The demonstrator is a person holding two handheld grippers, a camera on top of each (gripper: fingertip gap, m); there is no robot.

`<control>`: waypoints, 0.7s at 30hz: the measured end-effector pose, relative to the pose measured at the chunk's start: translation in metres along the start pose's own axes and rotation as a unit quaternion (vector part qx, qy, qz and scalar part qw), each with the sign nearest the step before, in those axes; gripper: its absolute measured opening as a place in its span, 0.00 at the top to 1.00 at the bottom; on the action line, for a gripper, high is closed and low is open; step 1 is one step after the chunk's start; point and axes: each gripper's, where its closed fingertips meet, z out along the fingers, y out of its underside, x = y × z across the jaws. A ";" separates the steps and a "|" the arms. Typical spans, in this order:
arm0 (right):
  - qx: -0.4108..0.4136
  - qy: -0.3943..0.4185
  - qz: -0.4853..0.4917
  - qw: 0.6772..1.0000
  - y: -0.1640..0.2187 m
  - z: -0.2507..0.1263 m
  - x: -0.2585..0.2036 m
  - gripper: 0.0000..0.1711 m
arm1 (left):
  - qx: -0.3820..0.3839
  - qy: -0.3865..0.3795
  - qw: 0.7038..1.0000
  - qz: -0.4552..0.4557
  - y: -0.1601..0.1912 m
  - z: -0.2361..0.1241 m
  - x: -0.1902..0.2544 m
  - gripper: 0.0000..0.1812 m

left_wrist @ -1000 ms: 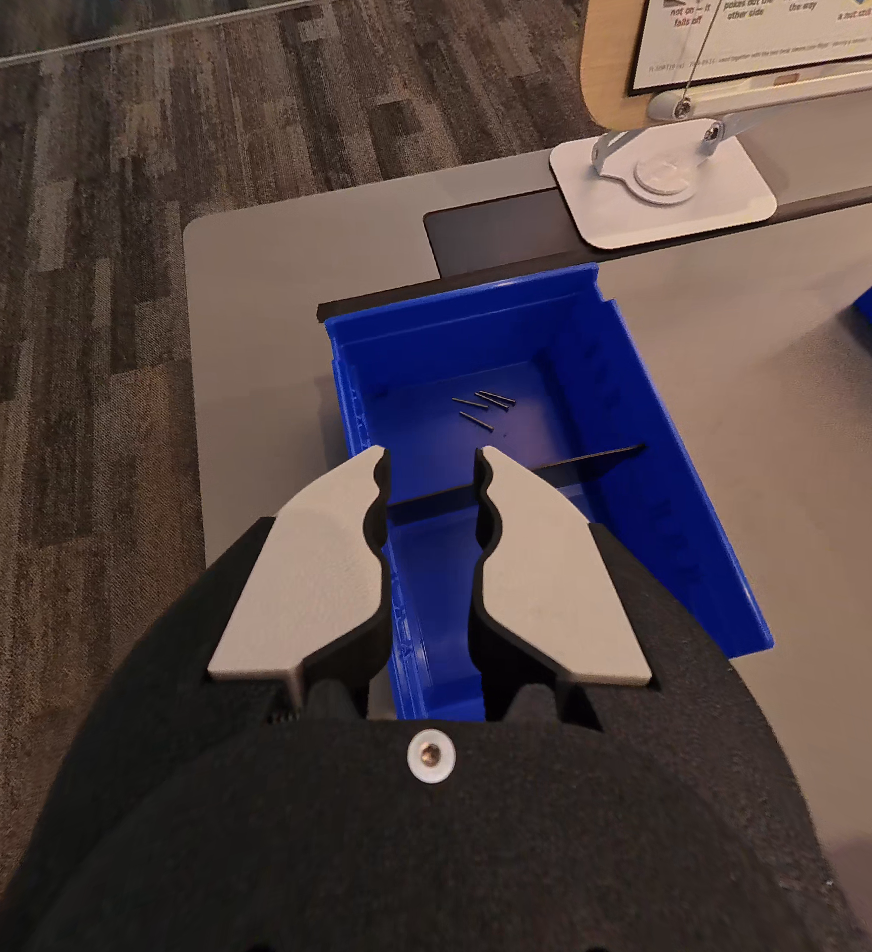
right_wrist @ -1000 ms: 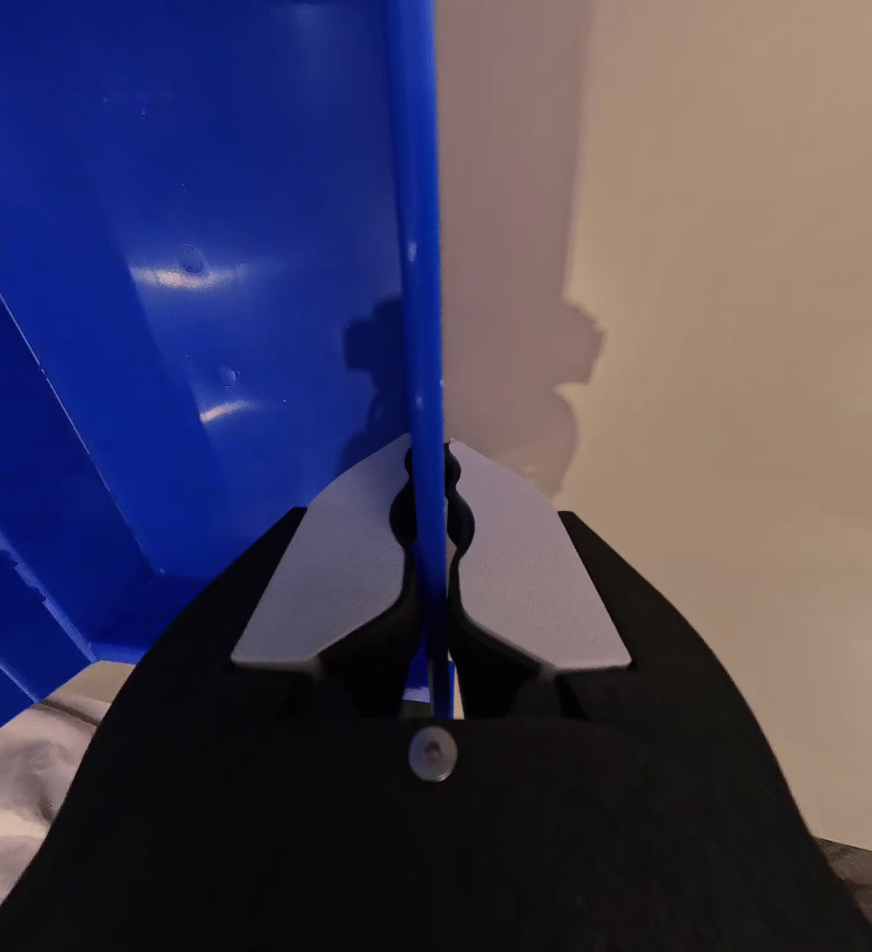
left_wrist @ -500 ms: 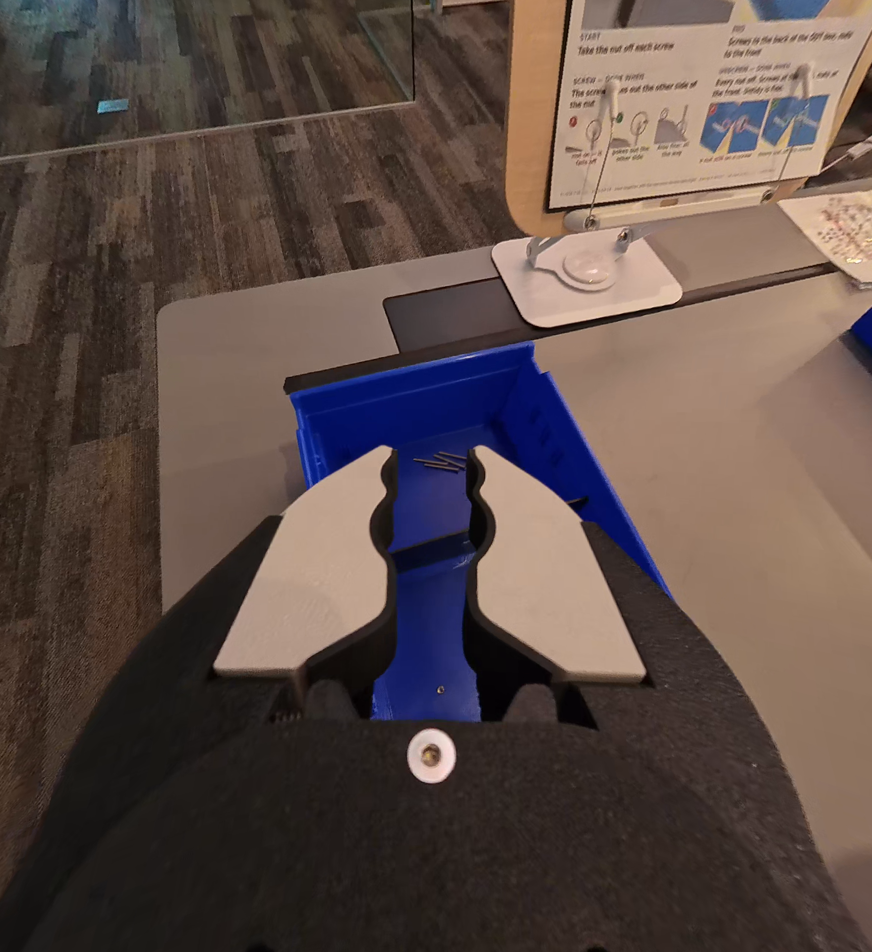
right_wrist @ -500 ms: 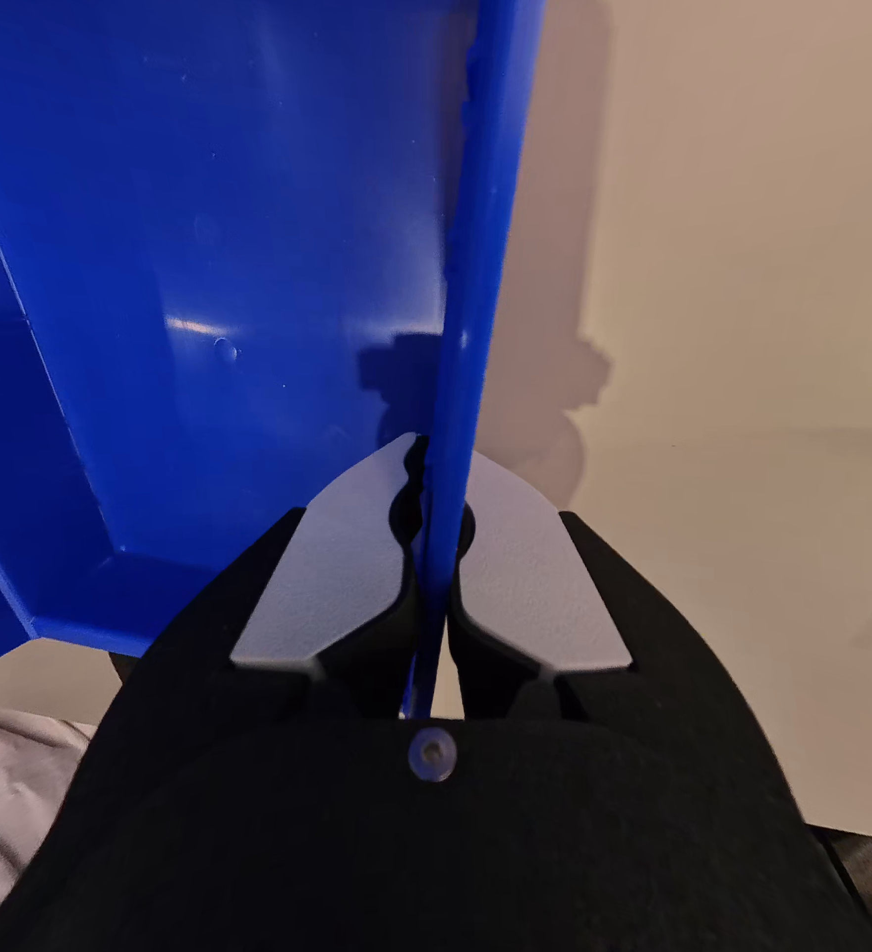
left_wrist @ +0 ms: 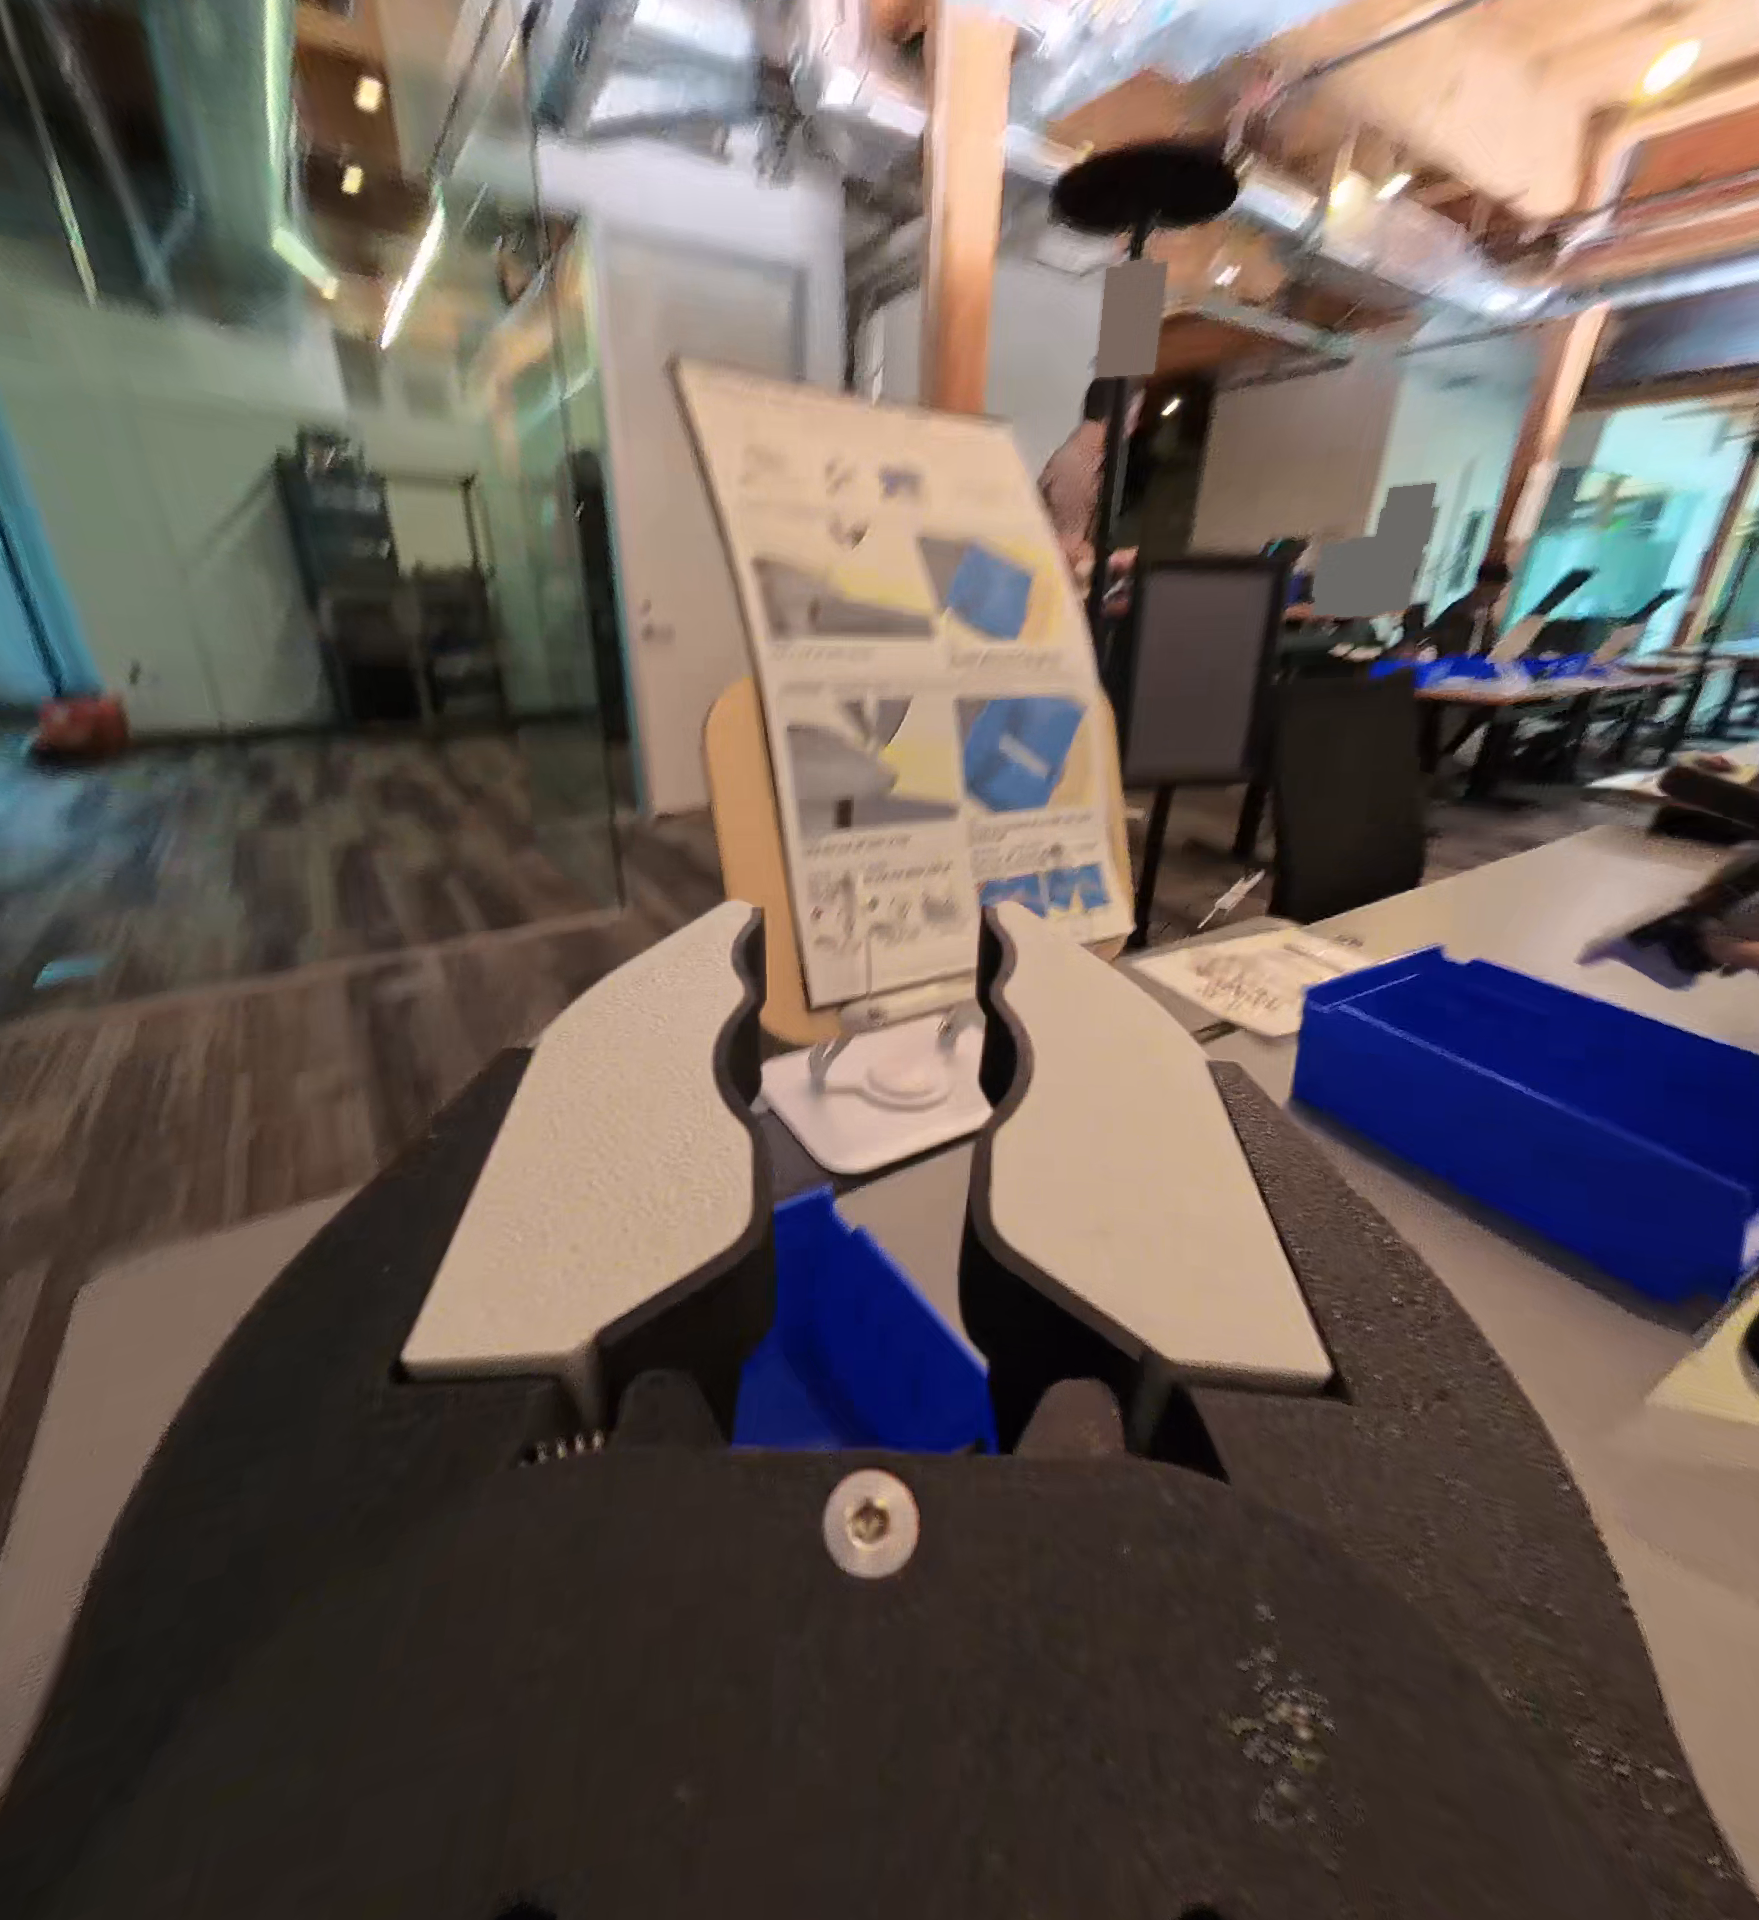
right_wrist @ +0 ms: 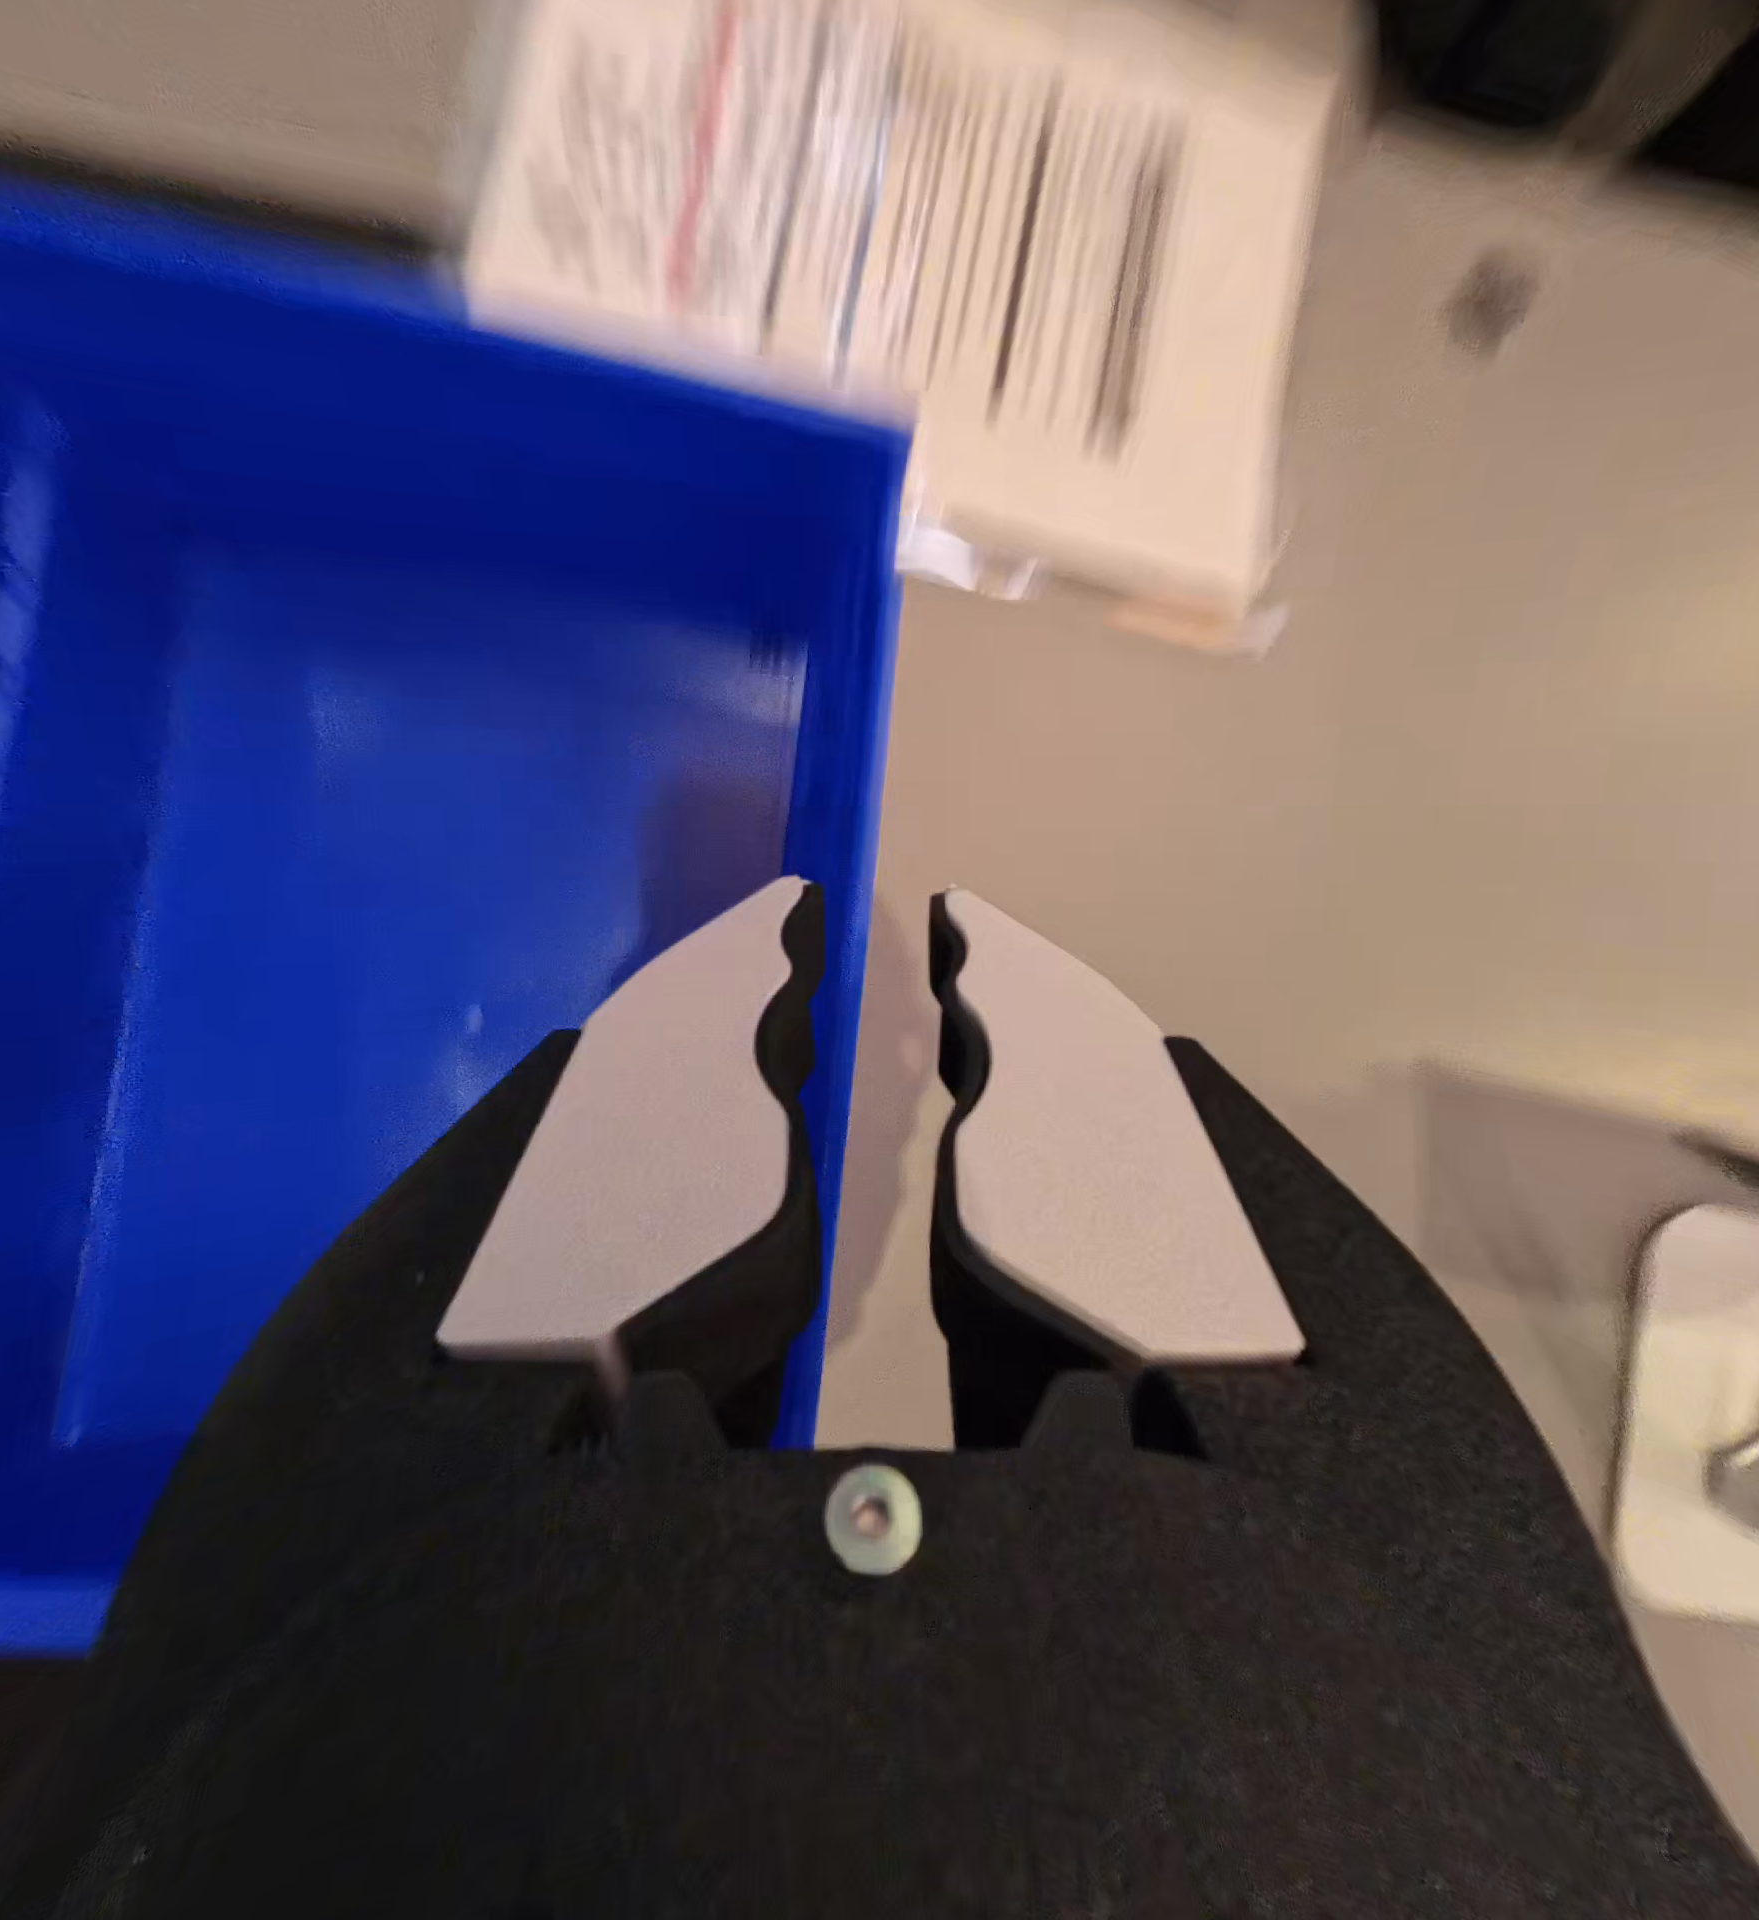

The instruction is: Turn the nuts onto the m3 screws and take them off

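My left gripper (left_wrist: pixel 864 925) is open and empty, and points level across the table. Below it, a corner of a blue bin (left_wrist: pixel 854 1340) shows between the fingers; its inside is hidden. A second blue bin (left_wrist: pixel 1540 1101) lies on the grey table to the right. My right gripper (right_wrist: pixel 873 888) is open, with the right wall of that blue bin (right_wrist: pixel 387 831) standing between the jaws, close to the left finger (right_wrist: pixel 667 1122). No screws or nuts show in either view.
An instruction board on a white stand (left_wrist: pixel 906 727) stands just beyond the left gripper. A printed sheet (right_wrist: pixel 906 260) lies past the bin, and a white stand base (right_wrist: pixel 1737 1403) is at the right. A blurred dark shape (left_wrist: pixel 1727 914) is at the far right. The left gripper's tips are roughly 80 cm from the right gripper's.
The left gripper tilted up from looking down into the bin with screws to looking across the room. The right gripper opened and let go of the bin wall.
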 end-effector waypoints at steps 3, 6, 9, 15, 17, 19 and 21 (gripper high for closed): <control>0.197 0.034 -0.052 0.978 -0.073 -0.067 -0.024 0.87 | 0.002 0.026 1.000 -0.004 -0.001 0.004 0.012 0.78; 0.382 -0.038 -0.113 0.917 -0.126 -0.136 -0.096 0.72 | -0.056 0.028 0.998 -0.001 0.018 0.010 0.013 0.76; 0.461 -0.136 -0.143 0.865 -0.151 -0.180 -0.171 0.70 | -0.110 0.013 0.994 0.021 0.039 0.015 0.008 0.77; 0.442 -0.393 -0.160 0.790 -0.149 -0.214 -0.287 0.68 | -0.252 0.050 0.966 0.008 0.095 0.025 0.019 0.92; 0.423 -0.515 -0.136 0.733 -0.132 -0.230 -0.316 0.70 | -0.306 0.068 0.949 -0.012 0.117 0.033 0.024 0.94; 0.448 -0.564 -0.115 0.684 -0.133 -0.243 -0.330 0.77 | -0.323 0.059 0.944 -0.018 0.130 0.049 0.022 0.95; 0.428 -0.569 -0.134 0.689 -0.128 -0.233 -0.347 0.77 | -0.340 0.043 0.939 -0.006 0.145 0.063 0.016 0.93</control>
